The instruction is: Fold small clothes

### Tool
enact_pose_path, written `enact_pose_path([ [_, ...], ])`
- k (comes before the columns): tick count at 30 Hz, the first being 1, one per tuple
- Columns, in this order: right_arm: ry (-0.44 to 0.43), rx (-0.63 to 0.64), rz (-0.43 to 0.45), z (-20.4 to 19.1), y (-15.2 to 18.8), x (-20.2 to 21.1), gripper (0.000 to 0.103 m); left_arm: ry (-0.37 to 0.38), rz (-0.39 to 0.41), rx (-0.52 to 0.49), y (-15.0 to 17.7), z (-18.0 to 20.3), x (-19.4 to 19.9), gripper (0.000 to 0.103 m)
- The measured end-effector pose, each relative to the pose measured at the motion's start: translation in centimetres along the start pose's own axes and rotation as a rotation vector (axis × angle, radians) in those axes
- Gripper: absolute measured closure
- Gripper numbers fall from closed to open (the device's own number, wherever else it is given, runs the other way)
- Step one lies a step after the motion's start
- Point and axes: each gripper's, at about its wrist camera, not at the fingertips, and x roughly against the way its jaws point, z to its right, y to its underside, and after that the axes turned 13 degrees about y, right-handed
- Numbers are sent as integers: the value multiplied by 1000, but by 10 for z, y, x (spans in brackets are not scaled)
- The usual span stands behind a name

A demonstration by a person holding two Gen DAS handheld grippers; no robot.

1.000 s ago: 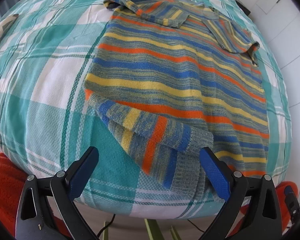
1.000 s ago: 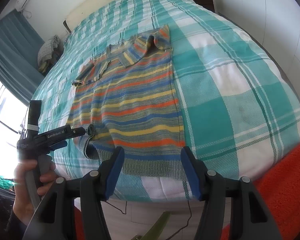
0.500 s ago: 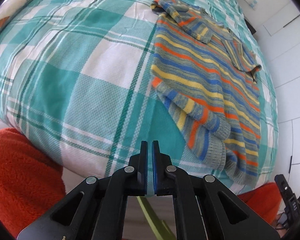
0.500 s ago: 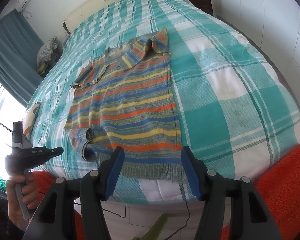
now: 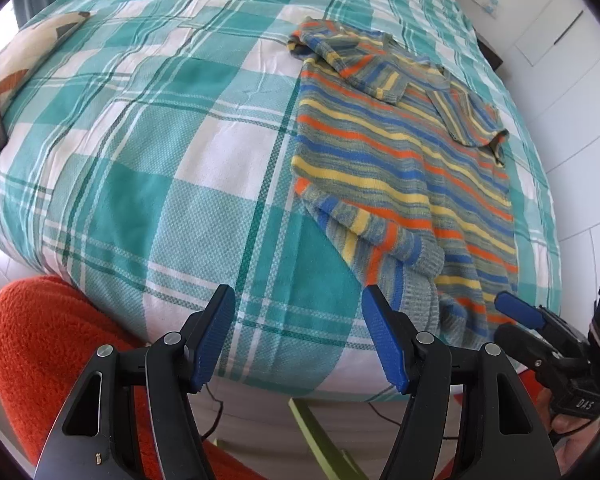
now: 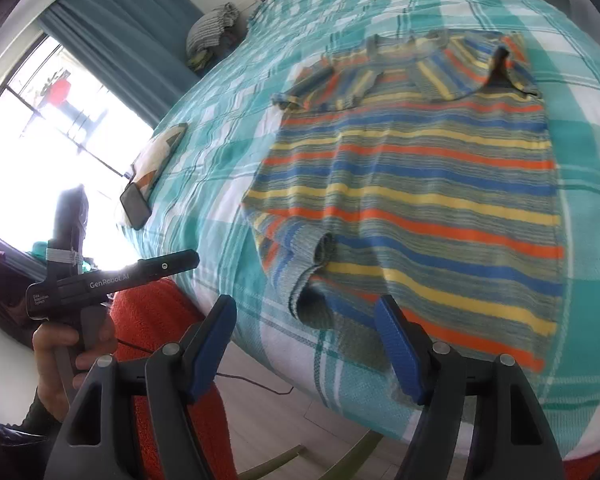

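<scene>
A striped knit sweater (image 5: 404,152) in orange, blue, yellow and grey lies flat on the checked bedspread (image 5: 160,160), both sleeves folded in over its body. Its near sleeve (image 5: 384,236) lies across the lower left corner. My left gripper (image 5: 298,300) hovers over bare bedspread to the left of the sweater; its jaws are opening and hold nothing. My right gripper (image 6: 306,308) hangs above the sweater's (image 6: 412,184) near left hem corner (image 6: 316,304). Its jaws are opening too, and the pads do not press on the cloth. The left gripper (image 6: 140,272) shows at the far left, in a hand.
A dark phone (image 6: 135,205) and a patterned cushion (image 5: 32,48) lie on the bed's left side. A pile of clothes (image 6: 212,32) sits by the teal curtain at the far end. Red fleece (image 5: 32,340) is near the bed's front edge, and bright windows are at left.
The left gripper drew away leftward from the folded sleeve, shut with nothing in it, then opened again. The right gripper swung and rolled toward the sweater's near left corner, and its jaws widened.
</scene>
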Motion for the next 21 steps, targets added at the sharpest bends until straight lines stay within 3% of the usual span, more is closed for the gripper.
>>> enact_pose_path([
  [3, 11, 73, -29, -23, -19, -45, 33, -35, 30, 33, 8, -14, 13, 35],
  [5, 45, 48, -52, -26, -28, -78, 53, -51, 52, 77, 11, -31, 26, 35],
  [6, 53, 59, -69, -29, -29, -91, 76, -59, 67, 101, 11, -41, 35, 35],
  [7, 54, 80, -83, -36, -28, -97, 85, -65, 86, 120, 12, -49, 45, 35],
  [8, -10, 111, -83, -49, -24, -96, 85, -74, 111, 135, 11, -57, 54, 35],
  [10, -262, 218, -96, -83, -7, -81, 86, -91, 146, 151, 9, -69, 66, 32],
  [11, -332, 274, -114, -97, 3, -72, 84, -88, 154, 150, 7, -72, 67, 27],
  [13, -407, 336, -132, -113, 23, -57, 54, -75, 137, 144, 2, -74, 59, 25],
  [14, -418, 332, -127, -111, 28, -51, 49, -59, 118, 138, 0, -73, 51, 25],
  [15, -401, 318, -105, -105, 30, -43, 48, -36, 101, 126, -1, -68, 44, 25],
  [18, -148, 312, 37, -80, 20, -23, 47, 25, 69, 122, 1, -54, 24, 25],
  [21, 40, 386, 89, -69, 0, -32, 47, 66, 42, 147, 3, -42, 9, 25],
])
